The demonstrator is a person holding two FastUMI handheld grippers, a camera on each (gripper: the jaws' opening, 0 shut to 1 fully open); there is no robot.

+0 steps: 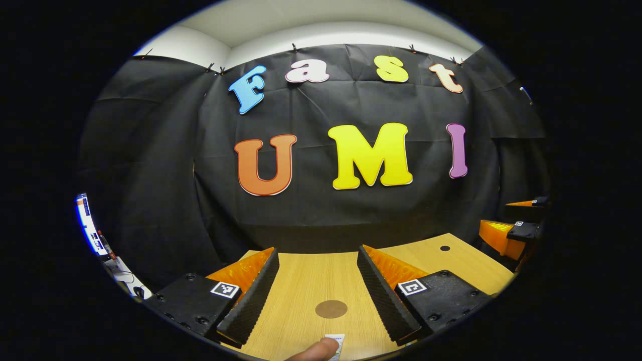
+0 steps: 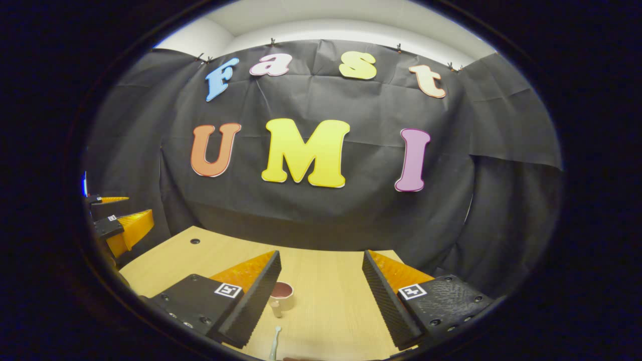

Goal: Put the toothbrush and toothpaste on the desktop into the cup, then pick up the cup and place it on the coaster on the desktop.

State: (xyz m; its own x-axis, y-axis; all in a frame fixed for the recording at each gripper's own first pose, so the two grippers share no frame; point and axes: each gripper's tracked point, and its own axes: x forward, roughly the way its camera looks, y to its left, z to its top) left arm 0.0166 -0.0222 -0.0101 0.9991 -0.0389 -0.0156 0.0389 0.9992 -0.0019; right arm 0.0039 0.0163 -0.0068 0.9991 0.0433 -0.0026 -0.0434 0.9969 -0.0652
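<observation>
Toothpaste (image 1: 335, 343) cut off at 6 o'clock rim of left gripper view, just a pale end w/ a fingertip (image 1: 316, 351) touching it; rest hidden. Toothbrush (image 2: 274, 343) likewise clipped at 6 o'clock in right gripper view, only a thin pale tip on the wood. Cup (image 2: 281, 296) partly hidden behind inner edge of right gripper's near-side finger; rim, dark inside and a bit of handle visible, upright on desktop (image 2: 326, 291). Coaster (image 1: 331, 309), round, brown, flat, fully in sight between left gripper's fingers, just beyond toothpaste end.

Left gripper (image 1: 316, 296): jaws wide apart, nothing between but bare wood and coaster; hovering over desktop (image 1: 311, 281). Right gripper (image 2: 321, 301): jaws spread too, gripping nothing. Other gripper's fingers seen at 3 o'clock edge of left gripper view and 9 o'clock edge of right gripper view, cropped, off desk's side.

Desk's far edge close to black cloth wall (image 2: 321, 215). Small dark hole (image 1: 445, 248) near far corner at 2 o'clock. Open wood around coaster and past cup. Clutter at 8 o'clock of left gripper view too small to make out.
</observation>
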